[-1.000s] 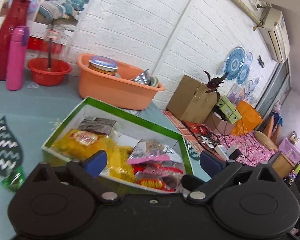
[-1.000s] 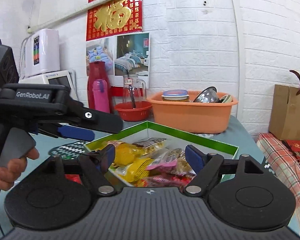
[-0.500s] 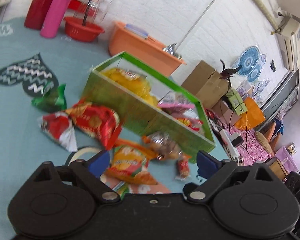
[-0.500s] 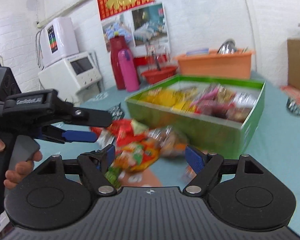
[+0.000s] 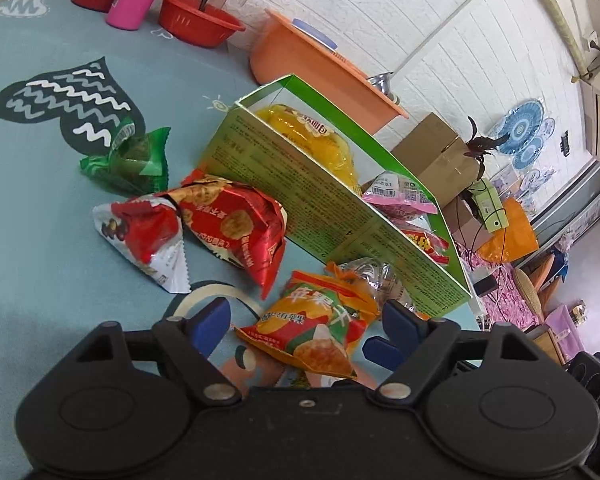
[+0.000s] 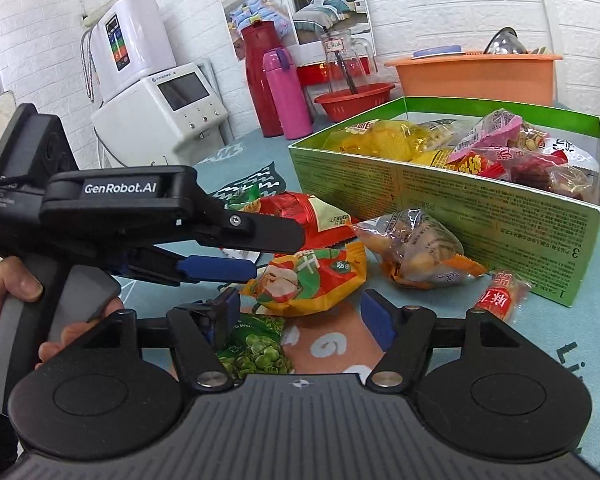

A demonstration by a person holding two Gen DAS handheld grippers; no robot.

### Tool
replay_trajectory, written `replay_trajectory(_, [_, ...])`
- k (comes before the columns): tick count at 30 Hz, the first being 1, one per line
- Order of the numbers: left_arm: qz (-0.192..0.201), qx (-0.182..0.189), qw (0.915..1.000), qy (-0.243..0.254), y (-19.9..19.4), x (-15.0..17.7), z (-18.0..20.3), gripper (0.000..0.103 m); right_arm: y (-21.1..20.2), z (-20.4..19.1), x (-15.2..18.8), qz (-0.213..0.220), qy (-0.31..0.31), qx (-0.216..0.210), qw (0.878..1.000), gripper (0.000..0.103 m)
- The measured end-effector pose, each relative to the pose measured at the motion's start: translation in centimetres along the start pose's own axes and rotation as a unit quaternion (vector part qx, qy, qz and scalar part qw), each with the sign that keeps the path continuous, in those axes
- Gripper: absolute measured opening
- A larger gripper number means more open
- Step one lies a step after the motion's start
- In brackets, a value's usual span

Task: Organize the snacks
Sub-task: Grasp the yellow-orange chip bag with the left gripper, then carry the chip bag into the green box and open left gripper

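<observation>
Snacks lie loose on the teal table [image 5: 40, 248] ahead of my two tongs, beside a green box [image 6: 480, 204] already part filled. My left gripper [image 5: 306, 318] is spread wide and holds nothing; between its blue fingertips [image 5: 212, 320] sits an orange and green chip packet [image 5: 320, 332]. My right gripper [image 6: 302, 314] is spread too, empty, hovering over that same packet [image 6: 312, 284], with a green pea packet [image 6: 256, 352] just below its left finger. From the right wrist view I see the left gripper [image 6: 228, 256] reaching in from the side, held by a hand [image 6: 24, 292]. Beyond the chip packet lie a clear bag of nuts [image 6: 416, 248], a small red sausage stick [image 6: 500, 296], two red packets [image 5: 236, 224] [image 5: 144, 236] and a green wrapper [image 5: 132, 156]. Inside the box I see yellow [image 6: 380, 140], pink and red packets. Behind it stand an orange basin [image 6: 476, 76], a red bowl [image 6: 356, 100] and a pink flask [image 6: 284, 96]
</observation>
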State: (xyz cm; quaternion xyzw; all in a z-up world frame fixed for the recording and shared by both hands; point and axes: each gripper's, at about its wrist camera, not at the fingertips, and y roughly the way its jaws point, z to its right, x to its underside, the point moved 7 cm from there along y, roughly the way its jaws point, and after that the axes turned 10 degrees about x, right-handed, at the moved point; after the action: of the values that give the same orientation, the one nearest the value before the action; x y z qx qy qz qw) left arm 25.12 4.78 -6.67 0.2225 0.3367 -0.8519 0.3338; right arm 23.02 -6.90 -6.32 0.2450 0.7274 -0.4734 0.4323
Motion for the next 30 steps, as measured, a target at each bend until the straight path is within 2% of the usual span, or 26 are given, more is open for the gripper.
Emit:
replay_trajectory(6, [-0.008, 0.012, 0.9999, -0.005, 0.4, 0.0, -0.1, 0.103, -0.1, 0.6, 0.2, -0.005, 0.014, -0.004, 1.0, 0.103])
replay_trajectory(7, [-0.017, 0.015, 0.9997, 0.002, 0.7, 0.2, 0.1, 0.1, 0.1, 0.7, 0.2, -0.006, 0.016, 0.0, 1.0, 0.103])
replay_trajectory(9, [-0.032, 0.021, 0.9992, 0.01, 0.9, 0.7, 0.5, 0.082, 0.4, 1.0, 0.1, -0.01, 0.02, 0.006, 1.0, 0.103])
replay_trajectory(13, [-0.036, 0.022, 0.9991, 0.01, 1.0, 1.0, 0.5, 0.082, 0.6, 1.3, 0.3, -0.014, 0.027, 0.004, 1.0, 0.103])
replay_trajectory(17, [-0.029, 0.024, 0.9993, 0.007, 0.7, 0.6, 0.5, 0.096, -0.1, 1.4, 0.5, -0.012, 0.026, 0.004, 1.0, 0.103])
replay_trajectory(20, [-0.04, 0.027, 0.9987, 0.017, 1.3, 0.4, 1.0, 0.097, -0.4, 1.3, 0.4, -0.009, 0.032, -0.003, 0.999, 0.103])
replay_trajectory(21, [-0.048, 0.031, 0.9981, 0.021, 1.7, 0.4, 1.2, 0.089, -0.3, 1.3, 0.3, -0.009, 0.033, -0.003, 0.999, 0.103])
replay_trajectory(22, [-0.058, 0.035, 0.9974, 0.023, 2.2, 0.6, 1.4, 0.075, -0.2, 1.4, 0.3, -0.01, 0.034, -0.003, 0.999, 0.103])
replay_trajectory(24, [-0.074, 0.037, 0.9962, 0.027, 2.8, 1.1, 1.5, 0.062, 0.1, 1.5, 0.5, -0.016, 0.037, 0.002, 0.999, 0.103])
replay_trajectory(30, [-0.065, 0.044, 0.9969, 0.01, 2.6, 1.0, 0.8, 0.061, 0.5, 1.5, 0.5, -0.016, 0.036, 0.003, 0.999, 0.103])
